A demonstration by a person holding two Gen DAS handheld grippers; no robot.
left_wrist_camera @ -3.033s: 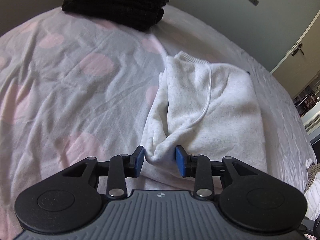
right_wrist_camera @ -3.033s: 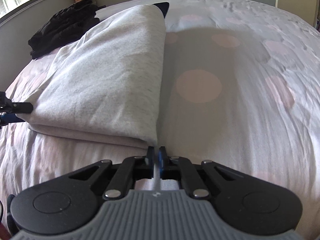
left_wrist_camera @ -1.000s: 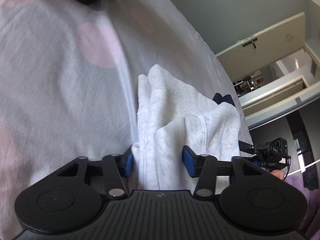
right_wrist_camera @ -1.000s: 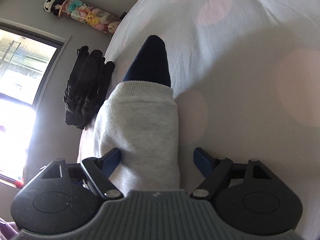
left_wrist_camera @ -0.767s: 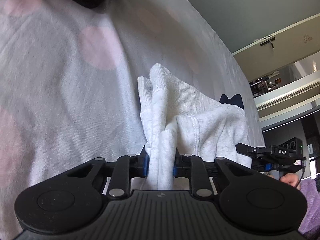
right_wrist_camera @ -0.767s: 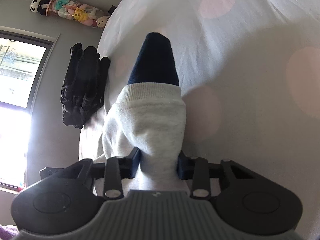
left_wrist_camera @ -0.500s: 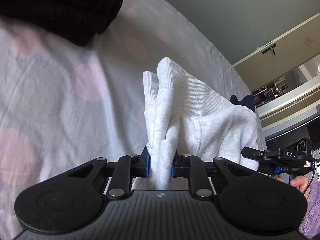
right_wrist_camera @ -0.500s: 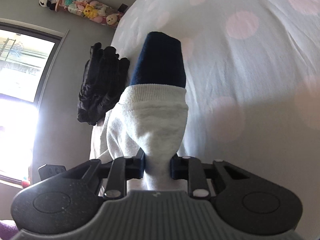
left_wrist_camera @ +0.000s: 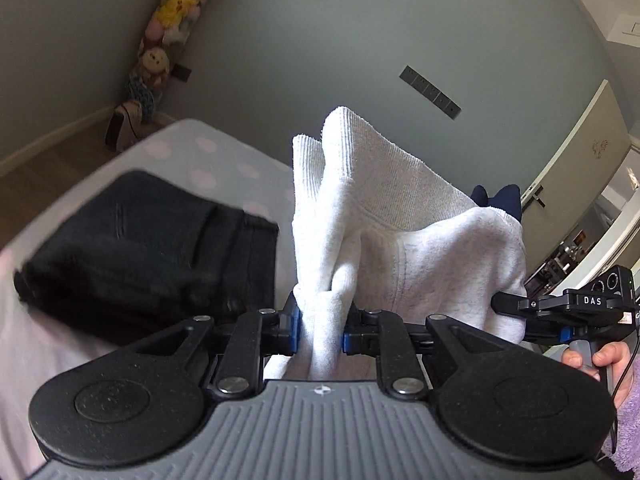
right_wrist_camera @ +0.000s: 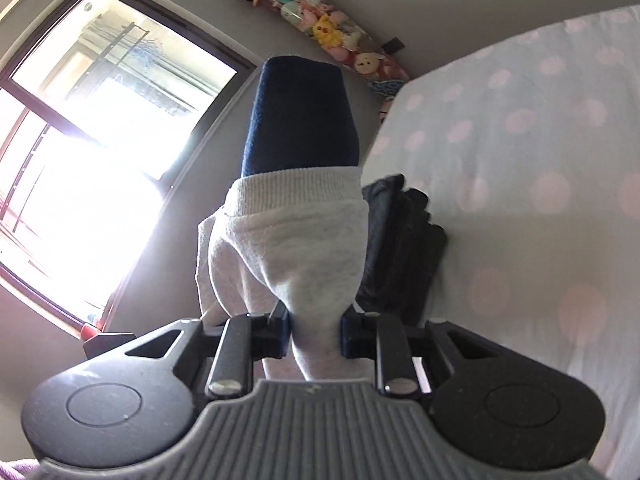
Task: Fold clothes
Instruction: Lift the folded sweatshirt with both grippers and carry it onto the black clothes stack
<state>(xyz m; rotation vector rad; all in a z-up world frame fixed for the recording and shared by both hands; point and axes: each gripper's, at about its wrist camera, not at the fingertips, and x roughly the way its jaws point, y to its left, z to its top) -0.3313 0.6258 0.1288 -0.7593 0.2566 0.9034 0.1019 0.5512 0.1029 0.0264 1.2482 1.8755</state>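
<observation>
Two tongs grip one grey sweatshirt (left_wrist_camera: 420, 240) held up above the bed (right_wrist_camera: 540, 160) — left tongs (left_wrist_camera: 319, 330) clamp a bunched fold, right tongs (right_wrist_camera: 314, 330) pinch another. One dark folded pile (left_wrist_camera: 152, 240) lies on the bed's far left.

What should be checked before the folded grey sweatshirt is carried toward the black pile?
1. Left gripper pinching the grey sweatshirt: ok.
2. Right gripper pinching the sweatshirt: ok.
3. Sweatshirt lifted off the bed: cannot tell, its lower part is hidden.
4. Folds kept neat: not ok, fabric bunches at both grips.
5. Black pile lying flat on the bed: ok.
6. Navy part tucked in: not ok, it sticks out past the ribbed hem.
</observation>
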